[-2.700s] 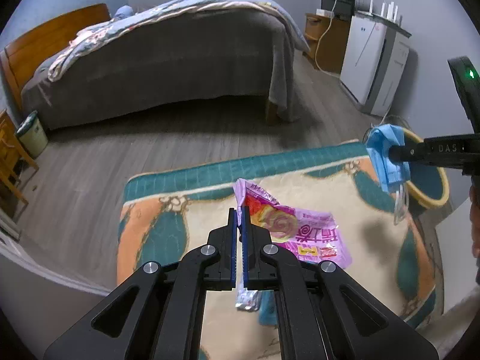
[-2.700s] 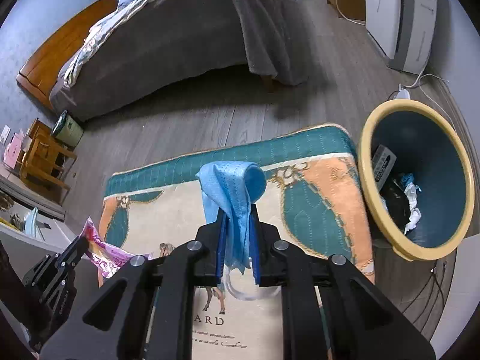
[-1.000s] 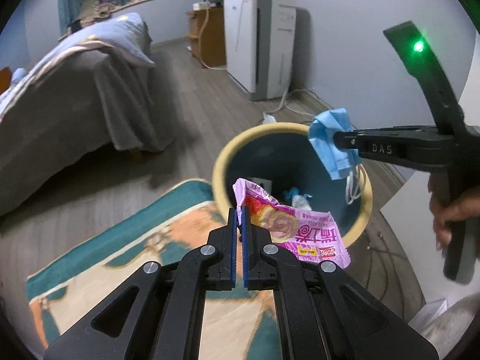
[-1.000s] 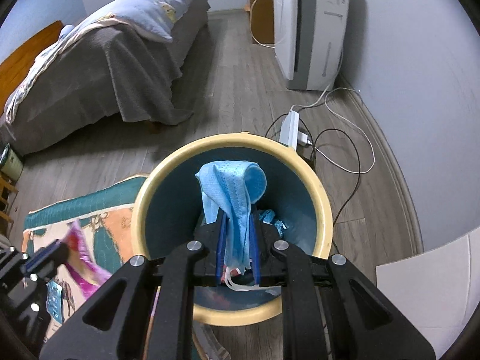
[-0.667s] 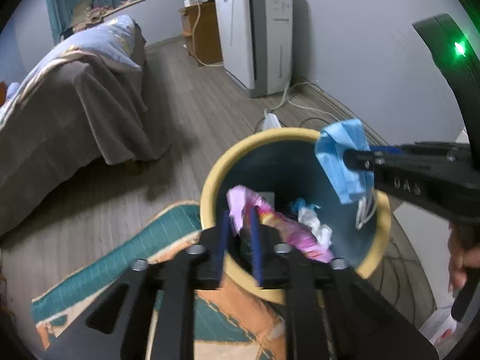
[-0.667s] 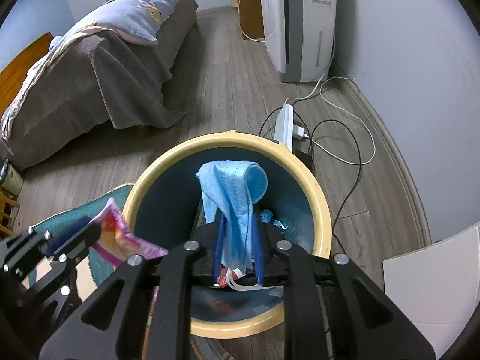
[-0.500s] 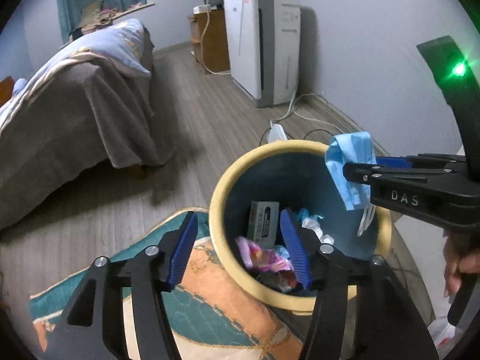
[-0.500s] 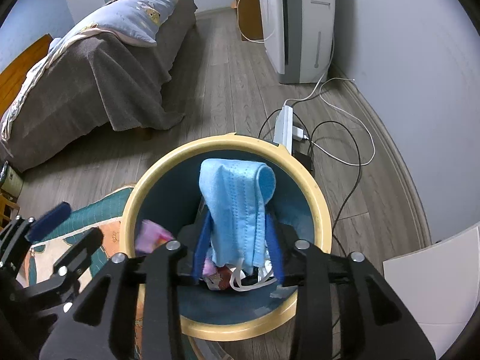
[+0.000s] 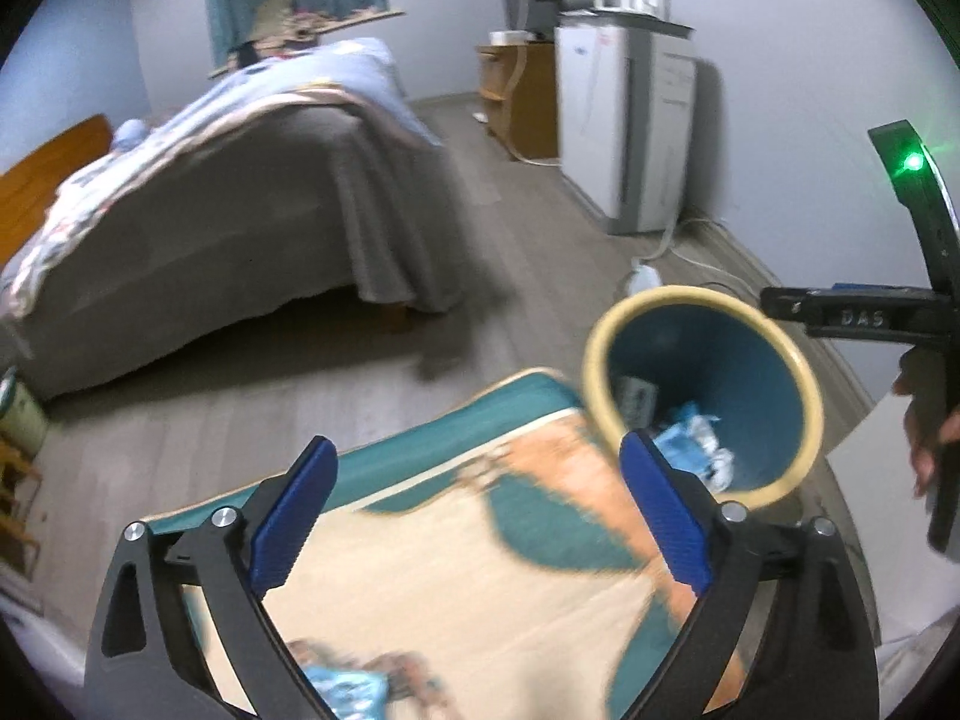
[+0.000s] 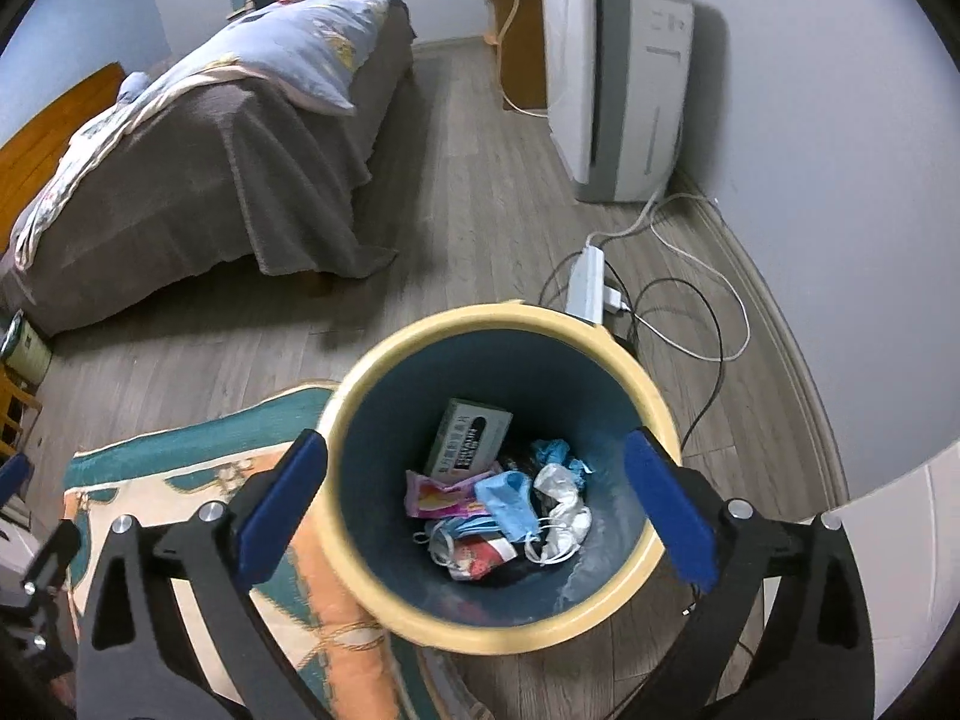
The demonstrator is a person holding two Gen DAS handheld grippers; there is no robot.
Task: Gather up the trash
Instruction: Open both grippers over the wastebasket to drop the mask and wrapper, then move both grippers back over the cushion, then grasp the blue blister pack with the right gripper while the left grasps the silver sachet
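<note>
A round bin with a yellow rim and blue inside stands on the floor by the rug; it also shows in the left wrist view. In it lie the pink wrapper, the blue face mask, a small box and crumpled white trash. My right gripper is open and empty, right above the bin. My left gripper is open and empty over the rug, left of the bin. A shiny blue wrapper lies on the rug below it, blurred.
A patterned teal, orange and cream rug covers the floor beside the bin. A bed with a grey cover stands to the left. A white appliance, a power strip and loose cables lie by the right wall.
Both grippers opened. The pink wrapper and the blue mask dropped into the bin. My left gripper then swung left, back over the rug.
</note>
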